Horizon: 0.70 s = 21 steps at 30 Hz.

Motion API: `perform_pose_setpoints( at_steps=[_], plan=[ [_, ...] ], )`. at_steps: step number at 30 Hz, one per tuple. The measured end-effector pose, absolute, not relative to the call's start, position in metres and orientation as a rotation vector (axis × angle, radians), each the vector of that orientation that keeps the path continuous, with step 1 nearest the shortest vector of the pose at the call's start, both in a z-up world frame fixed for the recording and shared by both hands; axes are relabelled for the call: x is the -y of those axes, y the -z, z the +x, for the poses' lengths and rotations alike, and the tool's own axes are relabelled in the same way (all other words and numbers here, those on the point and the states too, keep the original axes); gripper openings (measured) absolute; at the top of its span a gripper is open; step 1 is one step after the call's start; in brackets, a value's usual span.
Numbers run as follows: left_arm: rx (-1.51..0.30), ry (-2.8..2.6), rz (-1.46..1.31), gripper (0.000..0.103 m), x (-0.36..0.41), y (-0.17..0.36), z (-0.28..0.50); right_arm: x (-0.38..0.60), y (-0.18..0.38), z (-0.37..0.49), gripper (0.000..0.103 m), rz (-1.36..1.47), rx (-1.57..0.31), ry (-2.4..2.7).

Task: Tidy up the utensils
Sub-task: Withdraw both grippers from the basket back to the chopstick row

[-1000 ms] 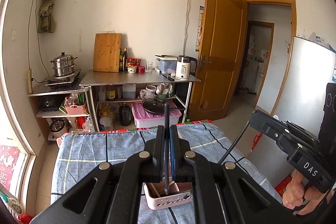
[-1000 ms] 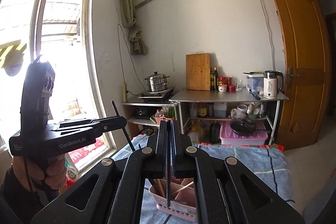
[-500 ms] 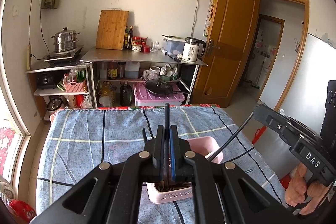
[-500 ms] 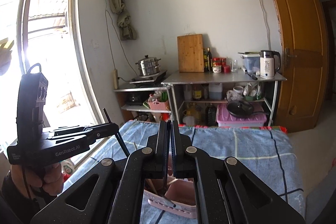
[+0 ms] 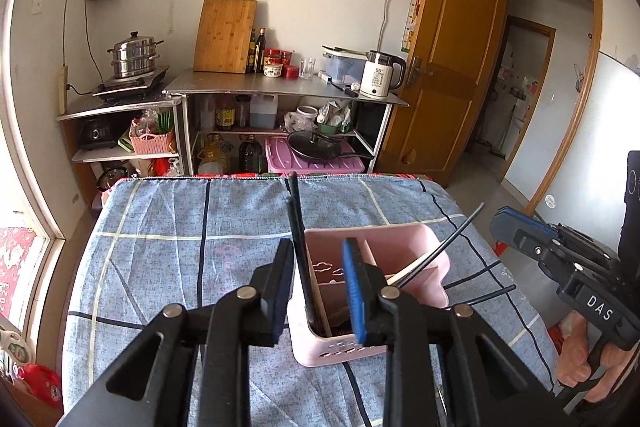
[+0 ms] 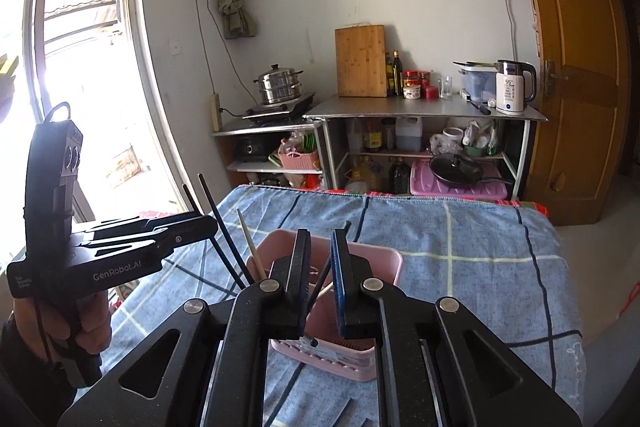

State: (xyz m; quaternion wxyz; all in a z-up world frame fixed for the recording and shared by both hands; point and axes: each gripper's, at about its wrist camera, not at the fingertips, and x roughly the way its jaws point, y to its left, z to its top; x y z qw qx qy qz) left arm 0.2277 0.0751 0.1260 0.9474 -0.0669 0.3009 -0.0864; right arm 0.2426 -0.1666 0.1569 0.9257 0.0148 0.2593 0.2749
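A pink divided utensil holder (image 5: 404, 237) stands on the blue checked tablecloth (image 5: 172, 227). My left gripper (image 5: 318, 245) hangs just over its near left corner, jaws opening. A black chopstick (image 5: 297, 215) stands in the holder between the fingers, and neither pad presses on it. In the right wrist view the right gripper (image 6: 320, 239) is above the same holder (image 6: 386, 257), jaws opening too. A black chopstick (image 6: 320, 285) leans loose in the narrow gap. More black chopsticks (image 6: 224, 239) and a wooden chopstick (image 6: 250, 243) lean out of the holder.
A person's hands hold both gripper handles at the table's sides. One thin black stick (image 5: 492, 293) shows just right of the holder. Behind the table are a steel shelf (image 5: 280, 89) with a kettle (image 5: 380, 73), a cutting board and a steamer pot, and a wooden door (image 5: 448, 59).
Both grippers have sunk toward the pink holder. Their jaws were shut on upright black chopsticks and now stand parted, with the chopsticks resting in the holder.
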Motion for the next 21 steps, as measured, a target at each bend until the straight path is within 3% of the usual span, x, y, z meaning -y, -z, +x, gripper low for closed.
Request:
perform_pose_setpoints(
  at_steps=[12,21],
  plan=[
    [-0.500,0.163,-0.150,0.028,-0.078,-0.143,0.163,0.210,-0.165,0.194,0.012,0.076,-0.474,-0.520],
    [-0.527,0.245,-0.137,0.028,-0.048,-0.112,0.125,0.238,-0.131,0.166,0.012,0.105,-0.538,-0.509]
  ],
)
